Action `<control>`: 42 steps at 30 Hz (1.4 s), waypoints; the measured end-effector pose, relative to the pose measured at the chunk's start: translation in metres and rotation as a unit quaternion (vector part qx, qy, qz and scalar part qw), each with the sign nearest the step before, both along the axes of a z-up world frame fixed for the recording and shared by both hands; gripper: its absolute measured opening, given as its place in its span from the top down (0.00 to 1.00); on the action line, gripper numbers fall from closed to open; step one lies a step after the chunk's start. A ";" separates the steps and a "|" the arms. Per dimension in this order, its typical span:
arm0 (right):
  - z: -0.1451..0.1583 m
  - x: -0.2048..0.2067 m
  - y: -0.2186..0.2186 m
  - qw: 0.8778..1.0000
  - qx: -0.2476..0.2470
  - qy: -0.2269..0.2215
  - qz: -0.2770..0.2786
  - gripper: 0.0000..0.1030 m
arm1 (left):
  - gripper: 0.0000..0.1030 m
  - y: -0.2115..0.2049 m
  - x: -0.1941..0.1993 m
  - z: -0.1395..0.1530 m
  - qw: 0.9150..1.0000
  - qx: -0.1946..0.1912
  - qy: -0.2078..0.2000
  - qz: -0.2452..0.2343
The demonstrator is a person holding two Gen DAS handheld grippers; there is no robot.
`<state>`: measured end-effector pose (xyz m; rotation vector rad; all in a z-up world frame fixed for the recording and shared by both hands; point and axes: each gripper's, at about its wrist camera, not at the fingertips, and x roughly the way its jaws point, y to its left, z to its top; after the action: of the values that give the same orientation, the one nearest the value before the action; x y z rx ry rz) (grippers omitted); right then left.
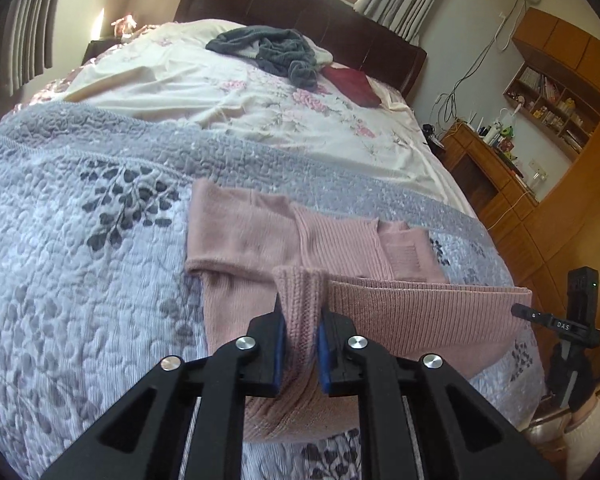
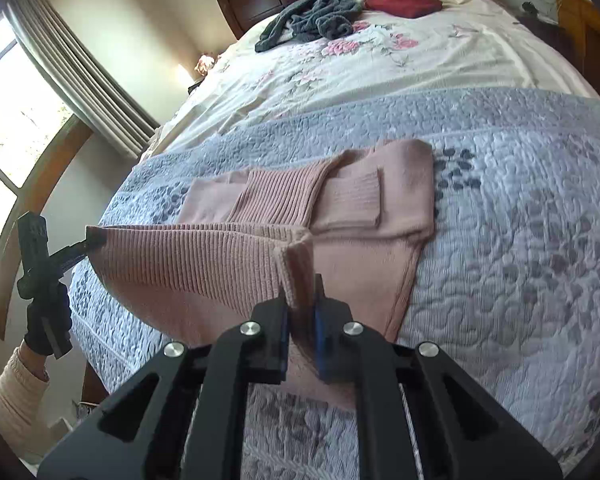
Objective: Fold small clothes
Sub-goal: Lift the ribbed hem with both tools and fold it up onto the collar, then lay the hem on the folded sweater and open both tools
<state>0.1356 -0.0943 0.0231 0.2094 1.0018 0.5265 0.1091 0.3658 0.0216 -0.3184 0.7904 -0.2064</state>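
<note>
Pink knitted sweater [image 1: 340, 240] lying on the grey-blue quilted bedspread [image 1: 60, 240] of the bed, near its foot end, partly folded – both sleeves laid across the body. Ribbed hem lifted off the bedspread and stretched tight between the two grippers.

Left gripper [image 1: 300, 320] clamped on a pinched fold of the hem, blue pads [image 1: 281, 340] pressing the knit from both sides. In the same view, at 3 o'clock, right gripper [image 1: 518, 309] seen small, its tip at the far corner of the hem.

Right gripper [image 2: 301, 300] in its own view also closed on a bunch of the ribbed hem, at 6 o'clock. At 9 o'clock there, left gripper [image 2: 94, 240] gripping the other hem corner, carried by a hand in a black glove [image 2: 46, 320] with a cream sleeve [image 2: 14, 396] below.

Farther up the bed, at 12 o'clock – a floral sheet [image 2: 440, 64], a crumpled dark grey garment [image 2: 312, 16] and a folded dark red cloth [image 2: 406, 2] beside it, well apart from the sweater. Wooden shelves [image 1: 556, 92] at 2 o'clock in the left view; curtains [image 2: 84, 76] at 10 o'clock in the right one.
</note>
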 end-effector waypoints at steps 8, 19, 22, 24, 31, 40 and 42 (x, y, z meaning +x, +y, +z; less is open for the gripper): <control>0.002 0.109 0.009 0.999 -0.015 -0.007 -0.042 0.92 | 0.87 0.005 0.105 0.000 1.000 0.012 -0.007 0.026; -0.075 0.214 0.024 0.994 -0.051 0.054 -0.077 0.92 | 0.87 0.006 0.211 -0.078 0.996 0.051 0.066 0.042; -0.095 0.225 0.025 0.993 -0.064 0.067 -0.079 0.91 | 0.87 0.004 0.222 -0.099 0.994 0.062 0.081 0.044; -0.106 0.231 0.024 0.991 -0.070 0.076 -0.081 0.91 | 0.87 0.004 0.228 -0.110 0.992 0.070 0.090 0.048; -0.129 0.237 0.020 0.987 -0.091 0.096 -0.087 0.76 | 0.67 0.019 0.234 -0.133 0.986 0.077 0.128 0.080; -0.102 0.162 -0.012 0.993 -0.049 0.087 -0.070 0.59 | 0.60 0.016 0.161 -0.094 0.992 0.070 0.070 0.074; -0.099 0.138 -0.015 0.993 -0.040 0.096 -0.057 0.56 | 0.57 -0.002 0.142 -0.087 0.994 0.073 0.066 0.048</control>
<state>0.2739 -0.1092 -0.0760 0.2478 1.1882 0.3670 0.2511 0.3641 -0.0657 -0.2335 0.9139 -0.0372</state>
